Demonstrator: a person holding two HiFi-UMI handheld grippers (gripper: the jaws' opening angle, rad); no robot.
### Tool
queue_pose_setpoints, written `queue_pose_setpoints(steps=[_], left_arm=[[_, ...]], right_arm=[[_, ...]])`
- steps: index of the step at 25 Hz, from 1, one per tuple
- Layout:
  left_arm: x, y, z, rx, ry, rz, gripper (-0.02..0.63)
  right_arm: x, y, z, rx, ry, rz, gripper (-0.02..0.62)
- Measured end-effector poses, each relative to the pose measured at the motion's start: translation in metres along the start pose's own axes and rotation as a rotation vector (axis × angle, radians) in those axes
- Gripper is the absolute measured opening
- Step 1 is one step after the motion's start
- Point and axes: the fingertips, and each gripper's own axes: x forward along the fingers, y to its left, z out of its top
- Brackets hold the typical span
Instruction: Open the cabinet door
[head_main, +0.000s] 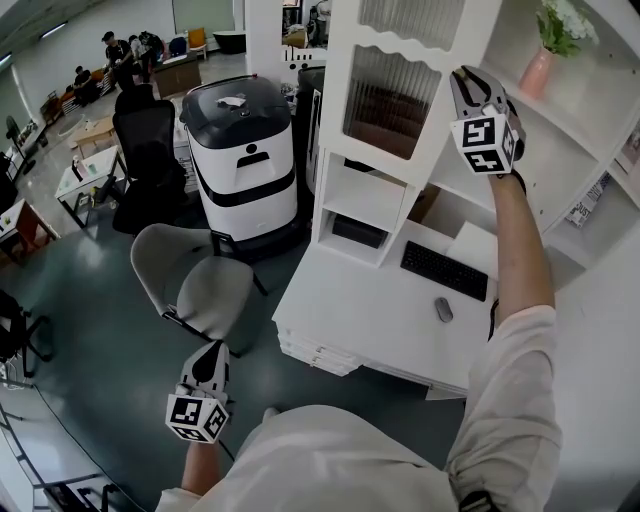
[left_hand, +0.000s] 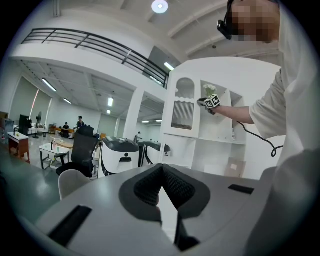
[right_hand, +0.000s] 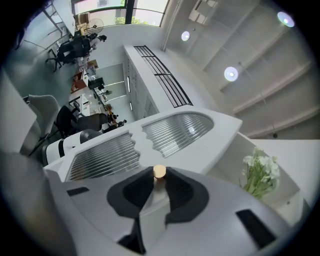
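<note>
**Head view:** Your right gripper (head_main: 463, 82) is raised to the right edge of the upper cabinet door (head_main: 388, 98), above the white table (head_main: 370, 315). Your left gripper (head_main: 211, 357) hangs low beside the grey chair (head_main: 190, 285), well apart from the cabinet.

**Left gripper view:** The jaws are closed together with nothing between them. The cabinet door (left_hand: 183, 114) stands well ahead.

**Right gripper view:** The jaws are clamped on the small round knob (right_hand: 159, 171) of the cabinet door. The door's ribbed glass panels lie just beyond the knob.
</note>
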Motion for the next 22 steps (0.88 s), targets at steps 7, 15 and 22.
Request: queue_pose_setpoints(steps=[7,15,22], left_arm=[[-0.001,-0.001,-0.001,0.004,0.004,-0.014,0.0],[-0.008,0.009,0.002,0.008,-0.006,0.0,0.0],[-0.02,0.013,0.002,0.004,-0.012,0.015,0.0]], right_arm=[[-0.014,0.006,0.016,-0.123,-0.015,-0.009,0.074],[-0.031,0.014,0.04,-0.224,-0.043,-0.014,0.074],[-0.041,0.021,0.057,-0.286,-0.051,-0.012,0.074]])
